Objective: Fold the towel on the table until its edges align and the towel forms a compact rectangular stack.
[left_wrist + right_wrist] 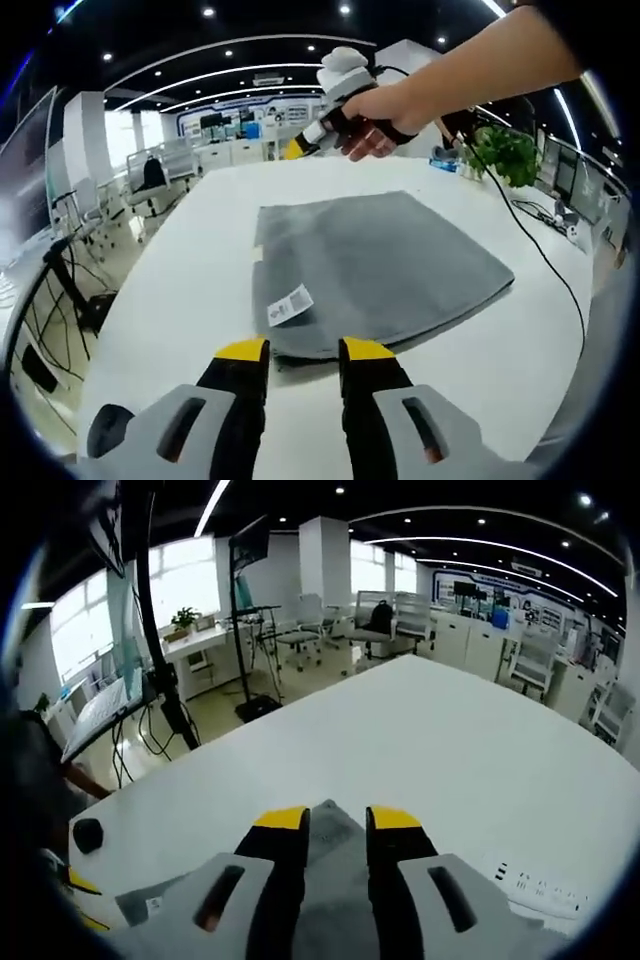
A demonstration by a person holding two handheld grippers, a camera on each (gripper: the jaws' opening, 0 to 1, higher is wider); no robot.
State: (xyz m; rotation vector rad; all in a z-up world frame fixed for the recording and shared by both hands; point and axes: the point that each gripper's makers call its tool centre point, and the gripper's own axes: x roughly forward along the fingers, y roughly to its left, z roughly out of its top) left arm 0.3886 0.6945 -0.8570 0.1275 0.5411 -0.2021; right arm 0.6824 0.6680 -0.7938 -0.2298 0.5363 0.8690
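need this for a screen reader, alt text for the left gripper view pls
A folded grey towel with a white tag lies on a white table; the left tongs, yellow-tipped, point at its near edge, and a hand holds the right tongs beyond it.

We see the towel (385,270) as soft grey cloth, matt and finely napped, with a small white label (289,306) that looks like paper or fabric. The table (200,250) is smooth, white, faintly glossy. Our left gripper (303,354) looks like matt grey plastic — tips yellow.
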